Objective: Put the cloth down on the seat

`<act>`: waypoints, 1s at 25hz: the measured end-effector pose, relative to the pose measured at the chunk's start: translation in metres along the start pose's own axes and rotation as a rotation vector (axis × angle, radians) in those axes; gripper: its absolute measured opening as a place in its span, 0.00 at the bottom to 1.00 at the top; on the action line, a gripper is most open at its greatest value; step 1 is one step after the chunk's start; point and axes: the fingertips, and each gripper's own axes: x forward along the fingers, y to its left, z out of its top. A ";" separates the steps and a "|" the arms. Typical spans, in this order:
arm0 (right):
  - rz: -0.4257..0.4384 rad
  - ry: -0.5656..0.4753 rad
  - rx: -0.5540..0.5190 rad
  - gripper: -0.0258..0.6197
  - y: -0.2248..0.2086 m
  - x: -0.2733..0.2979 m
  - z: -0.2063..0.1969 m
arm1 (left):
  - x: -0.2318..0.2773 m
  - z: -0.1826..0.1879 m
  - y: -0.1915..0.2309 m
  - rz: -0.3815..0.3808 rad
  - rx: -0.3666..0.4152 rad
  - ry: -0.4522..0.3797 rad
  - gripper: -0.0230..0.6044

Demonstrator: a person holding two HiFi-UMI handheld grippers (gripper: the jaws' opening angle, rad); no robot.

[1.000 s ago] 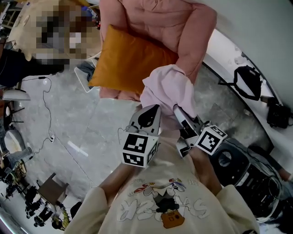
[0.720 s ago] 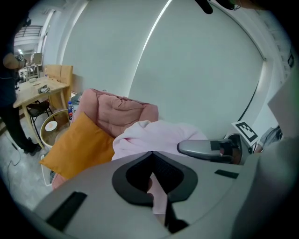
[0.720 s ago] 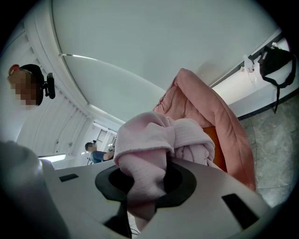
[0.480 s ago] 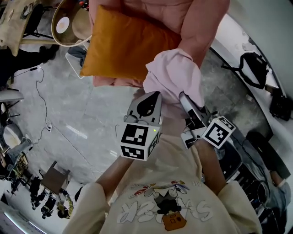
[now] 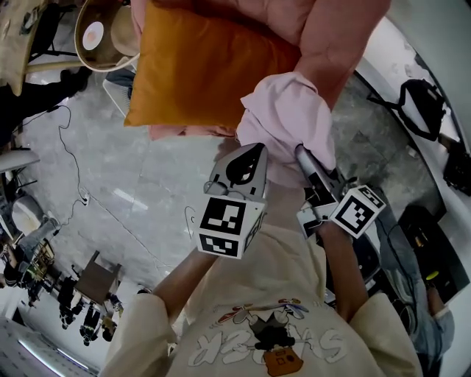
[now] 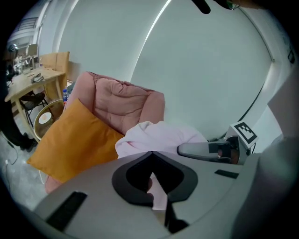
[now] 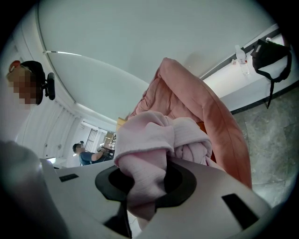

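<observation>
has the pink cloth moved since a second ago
Yes. The cloth has come slightly lower and closer to the armchair, whose orange cushion now fills more of the head view.

The pink padded armchair (image 5: 309, 22) runs off the head view's top edge, and its seat lies mostly hidden under the square orange cushion (image 5: 199, 70). The bunched pale pink cloth (image 5: 287, 118) buries the right gripper's (image 5: 299, 151) tips. Whatever sits on the round wooden surface (image 5: 110, 55) is too small to tell.

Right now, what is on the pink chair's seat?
An orange cushion lies there, leaning on the backrest; the seat beneath it is covered. The cloth is not down yet: the left gripper and right gripper hold it near the armrest.
</observation>
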 end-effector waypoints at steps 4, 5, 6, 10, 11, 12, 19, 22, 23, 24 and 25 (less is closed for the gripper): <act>-0.040 0.014 -0.014 0.23 -0.016 0.010 0.002 | 0.019 -0.005 0.006 -0.010 -0.009 0.025 0.04; -0.045 0.014 -0.012 0.23 -0.019 0.013 0.001 | 0.022 -0.008 0.008 -0.014 -0.009 0.034 0.04; -0.047 0.010 -0.006 0.23 -0.022 0.016 0.000 | 0.026 -0.010 0.010 -0.017 -0.007 0.043 0.04; -0.055 0.004 0.023 0.23 -0.036 0.021 -0.002 | 0.043 -0.019 0.016 -0.021 -0.012 0.071 0.04; -0.060 0.005 0.025 0.23 -0.041 0.022 -0.002 | 0.048 -0.022 0.017 -0.020 -0.013 0.075 0.04; -0.066 0.008 0.023 0.23 -0.046 0.023 -0.003 | 0.053 -0.024 0.019 -0.019 -0.013 0.080 0.04; -0.093 0.020 0.039 0.23 -0.073 0.028 -0.011 | 0.076 -0.036 0.033 -0.007 -0.017 0.104 0.04; -0.097 0.024 0.050 0.23 -0.079 0.034 -0.017 | 0.082 -0.041 0.039 0.000 -0.024 0.110 0.04; -0.101 0.026 0.052 0.23 -0.080 0.035 -0.018 | 0.083 -0.043 0.041 0.001 -0.027 0.113 0.04; -0.104 0.026 0.054 0.23 -0.082 0.038 -0.019 | 0.085 -0.045 0.043 0.002 -0.032 0.116 0.04; -0.106 0.026 0.054 0.23 -0.084 0.040 -0.019 | 0.087 -0.046 0.045 0.001 -0.037 0.119 0.04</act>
